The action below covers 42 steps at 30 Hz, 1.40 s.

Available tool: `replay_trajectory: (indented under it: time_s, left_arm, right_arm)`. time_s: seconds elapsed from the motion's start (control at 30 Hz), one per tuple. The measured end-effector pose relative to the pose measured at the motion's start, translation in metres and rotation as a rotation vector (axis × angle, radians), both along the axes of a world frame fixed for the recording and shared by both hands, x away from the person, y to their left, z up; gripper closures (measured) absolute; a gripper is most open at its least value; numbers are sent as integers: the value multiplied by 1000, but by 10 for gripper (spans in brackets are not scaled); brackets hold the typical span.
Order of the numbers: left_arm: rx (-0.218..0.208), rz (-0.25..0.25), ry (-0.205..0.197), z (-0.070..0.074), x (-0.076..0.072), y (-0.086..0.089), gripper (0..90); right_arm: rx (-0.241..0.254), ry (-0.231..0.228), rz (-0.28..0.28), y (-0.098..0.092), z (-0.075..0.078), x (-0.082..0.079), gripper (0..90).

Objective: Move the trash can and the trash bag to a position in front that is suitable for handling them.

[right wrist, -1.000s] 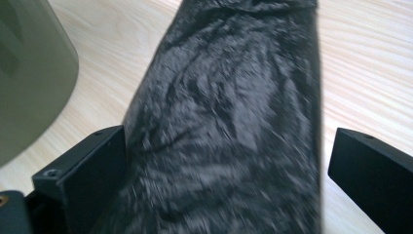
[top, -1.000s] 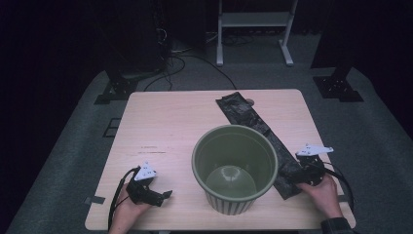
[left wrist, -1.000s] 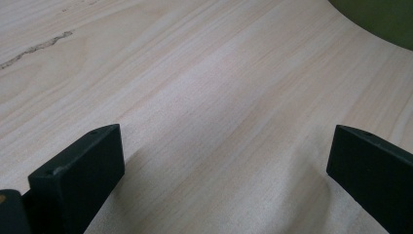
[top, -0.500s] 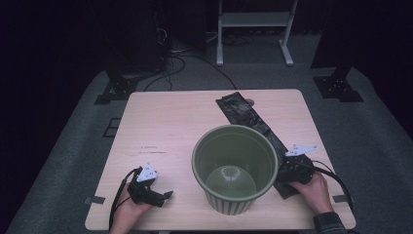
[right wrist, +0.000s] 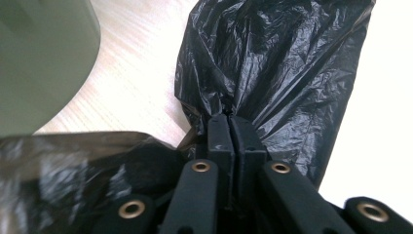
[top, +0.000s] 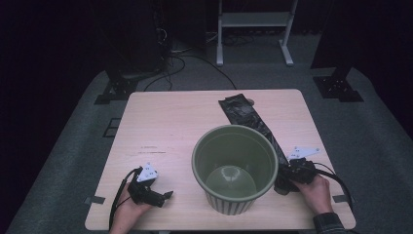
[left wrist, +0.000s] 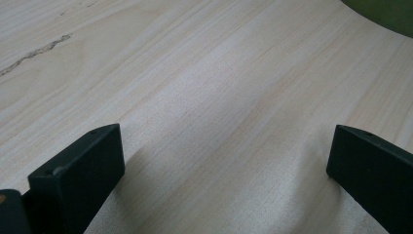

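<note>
My right gripper (right wrist: 229, 122) is pinching the black bag (right wrist: 277, 63); left gripper (left wrist: 219, 161) gapes idle. Thin plastic might tear or slip.

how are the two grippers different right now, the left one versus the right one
The left gripper has its jaws spread wide with nothing between them; the right gripper has its jaws pressed together on a black plastic bag. The left sits over bare table, apart from the green bin; the right is close beside the bin, at the bag's near end. Both are black, each held in one hand near the table's front edge.
</note>
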State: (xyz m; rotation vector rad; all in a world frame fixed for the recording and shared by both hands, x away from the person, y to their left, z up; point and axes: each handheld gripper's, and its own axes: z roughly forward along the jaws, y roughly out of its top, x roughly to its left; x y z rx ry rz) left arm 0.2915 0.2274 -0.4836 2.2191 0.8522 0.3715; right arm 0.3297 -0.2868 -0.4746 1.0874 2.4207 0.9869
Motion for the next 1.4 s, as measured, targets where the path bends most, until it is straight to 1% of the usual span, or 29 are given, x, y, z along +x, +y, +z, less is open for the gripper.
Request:
replay_trajectory:
  time_s: [0.17,0.33,0.4,0.5,0.57,0.63,0.67,0.7,0.73,0.8,0.87,0.9,0.93,0.97,1.0,1.07,1.1,1.17,1.23,1.27,1.33,1.4]
  left_arm:
    - [0,-2,0,0,0,0,0]
    - [0,-4,0,0,0,0,0]
    - [1,-5,-1,0,0,0,0]
    - [1,-4,-1,0,0,0,0]
    - [1,-3,-1,0,0,-1,0]
    - [1,-3,-1,0,0,-1,0]
    - [0,-4,-1,0,0,-1,0]
    - [0,-4,-1,0,0,-1,0]
    - [0,-4,-1,0,0,-1,0]
    - [0,-4,-1,0,0,-1,0]
    - [0,-4,-1,0,0,-1,0]
    - [0,-4,-1,0,0,-1,0]
    - [0,-4,-1,0,0,-1,0]
    - [0,-4,-1,0,0,-1,0]
    - [0,-4,-1,0,0,-1,0]
    - [1,-4,-1,0,0,-1,0]
    - [0,-4,-1,0,0,-1,0]
    - [1,-4,-1,0,0,-1,0]
    - [1,-3,-1,0,0,-1,0]
    - [1,-3,-1,0,0,-1,0]
    - [2,-4,-1,0,0,-2,0]
    - [2,-4,-1,0,0,-2,0]
  right_arm:
    - [-33,19,-1,-5,3,-8,888]
    - [-44,26,-10,-17,5,-27,888]
    - [-54,23,-12,-22,6,-36,888]
    - [-51,21,-15,-29,8,-52,886]
    - [-55,25,-14,-33,7,-62,884]
    - [-64,31,-17,-38,6,-75,884]
    - [-58,35,-15,-41,6,-81,884]
    - [-58,35,-15,-41,6,-81,884]
    - [-52,36,-15,-45,5,-90,883]
    - [-49,34,-15,-47,5,-97,869]
    - [-39,28,-22,-49,6,-104,745]
    - [-32,21,-29,-50,6,-106,668]
    - [-27,16,-37,-50,7,-107,548]
    - [-23,11,-49,-49,8,-106,493]
    - [-20,13,-48,-49,9,-106,448]
    - [-19,-8,-58,-44,13,-102,315]
    - [-16,-5,-61,-42,14,-99,273]
    - [-15,-15,-74,-38,17,-92,183]
    - [-26,-16,-85,-33,20,-85,137]
    - [-30,-30,-95,-32,22,-82,130]
    - [1,-45,-98,-29,28,-74,104]
    - [6,-50,-112,-26,32,-64,79]
